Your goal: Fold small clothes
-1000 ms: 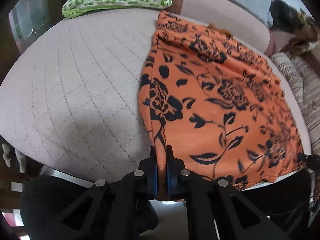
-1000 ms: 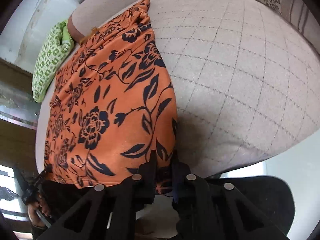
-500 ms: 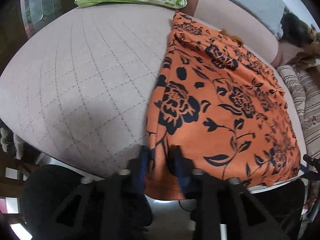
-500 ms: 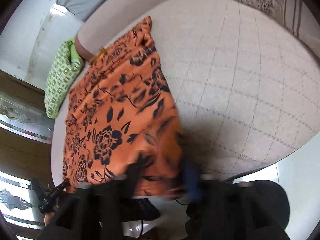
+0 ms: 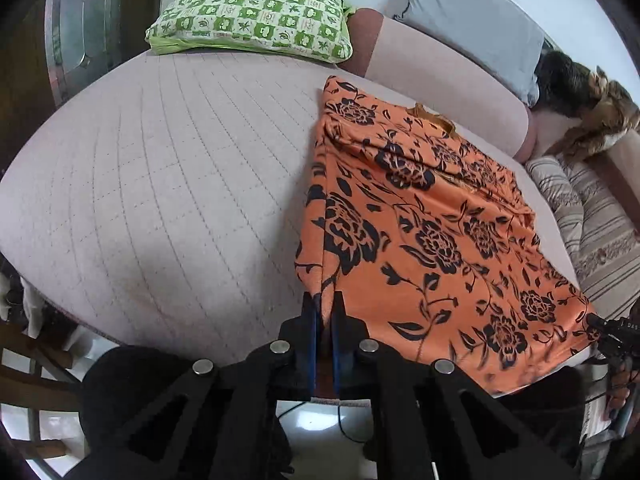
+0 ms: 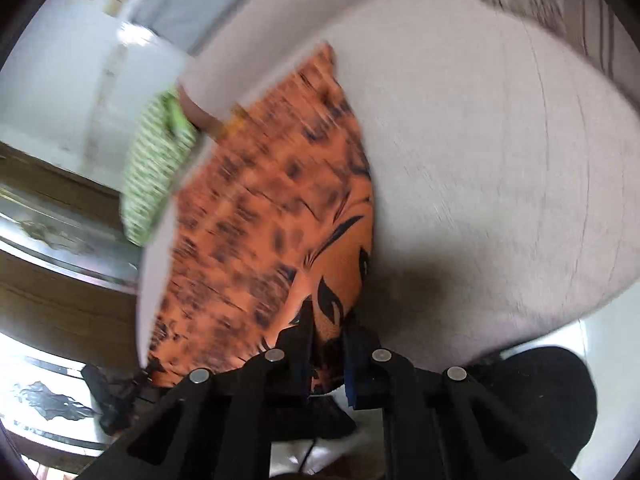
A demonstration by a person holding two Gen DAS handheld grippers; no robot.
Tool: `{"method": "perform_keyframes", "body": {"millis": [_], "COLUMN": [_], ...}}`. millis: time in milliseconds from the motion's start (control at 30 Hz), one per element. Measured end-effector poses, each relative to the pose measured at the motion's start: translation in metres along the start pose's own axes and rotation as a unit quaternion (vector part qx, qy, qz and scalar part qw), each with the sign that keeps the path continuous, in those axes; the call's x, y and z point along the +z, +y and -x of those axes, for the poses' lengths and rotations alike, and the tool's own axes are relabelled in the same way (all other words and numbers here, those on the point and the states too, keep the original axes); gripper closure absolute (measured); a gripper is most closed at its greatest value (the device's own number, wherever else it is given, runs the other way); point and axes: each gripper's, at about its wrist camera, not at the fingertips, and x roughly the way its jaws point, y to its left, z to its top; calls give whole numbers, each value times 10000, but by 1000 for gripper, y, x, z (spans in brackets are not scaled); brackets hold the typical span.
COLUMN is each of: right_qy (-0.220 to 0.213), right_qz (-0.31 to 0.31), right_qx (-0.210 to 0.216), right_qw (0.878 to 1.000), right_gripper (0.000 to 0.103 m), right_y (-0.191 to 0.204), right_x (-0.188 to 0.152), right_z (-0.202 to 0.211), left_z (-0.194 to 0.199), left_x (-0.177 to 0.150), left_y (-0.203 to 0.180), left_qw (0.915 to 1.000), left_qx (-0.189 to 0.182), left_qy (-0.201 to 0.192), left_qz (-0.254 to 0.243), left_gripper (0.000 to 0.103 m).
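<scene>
While both grippers pinch its near hem:
Cloth [image 5: 432, 236]: orange, black flowers, spread on the bed [image 5: 160, 184].
Left gripper [image 5: 324, 312]: fingers clenched on one hem corner.
Right gripper [image 6: 330, 320]: fingers clenched on the other corner; view blurred.
Pillow [image 5: 256, 16]: green-checked, at the bed's far edge.

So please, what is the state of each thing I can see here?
Orange floral garment: spread flat on the bed, near corners pinched.
Left hand-held gripper: shut on the garment's corner.
Right hand-held gripper: shut on the other corner; view blurred.
Green pillow: lying flat.
</scene>
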Motion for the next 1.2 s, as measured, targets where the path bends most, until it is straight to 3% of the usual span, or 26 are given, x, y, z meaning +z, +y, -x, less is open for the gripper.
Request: {"method": "perform_keyframes", "body": {"millis": [33,100,133,233,367,500,600,667,700,733,767,800,833,867,967,1067,1200], "right_qy": [52,319,531,675,266,-389,-899,-1037,-1023,-896,-761,-624,-601,-632,-856,-692,-224], "right_qz": [-3,-216,-373,-536,-359,61,120,-121,-141,-202,-332,-450,-461,-436,148,489,869], "right_qx": [-72,-251,-341,-208,448,1018,1211,1180,988,732,452,30,-153,-248,-440,-701,-902], "right_qw": [10000,9989,9973,9961,9980,9940,9885,9875,9897,9931,9955,9970,9970,9967,9953,9939,9919], "right_gripper": [91,91,91,91,91,91,91,87,80,69,26,14,14,14,14,14,14], "right_y": [-4,-22,-33,-38,-8,43,75,77,73,66,58,46,39,34,32,28,29], "right_x": [2,0,-5,-6,38,119,200,240,257,272,279,277,272,265,232,213,202], "right_z": [-6,-24,-38,-48,-27,-2,-20,-52,-70,-99,-124,-152,-165,-170,-162,-158,-181], "left_z": [-8,-44,-52,-36,2,18,-6,-44,-72,-99,-127,-159,-185,-193,-174,-156,-174], "left_x": [-1,-10,-13,0,51,140,202,233,247,256,262,264,264,262,238,212,172], "left_y": [4,19,22,12,-5,-30,-34,-27,-18,-11,-3,7,16,21,33,32,22], "left_qw": [9999,9955,9944,9969,9995,9957,9931,9928,9942,9951,9952,9953,9955,9952,9961,9964,9979], "left_qx": [48,172,165,167,-263,-731,-654,-377,-184,40,343,686,878,914,673,549,308], "left_qy": [136,877,961,747,160,-570,-964,-1104,-1032,-962,-873,-605,-175,-52,-511,-629,-133], "left_qz": [42,329,412,152,15,-50,110,260,236,203,273,333,303,336,248,-125,-563], "left_gripper": [98,97,97,97,97,97,95,77,45,26,26,26,27,28,27,23,19]}}
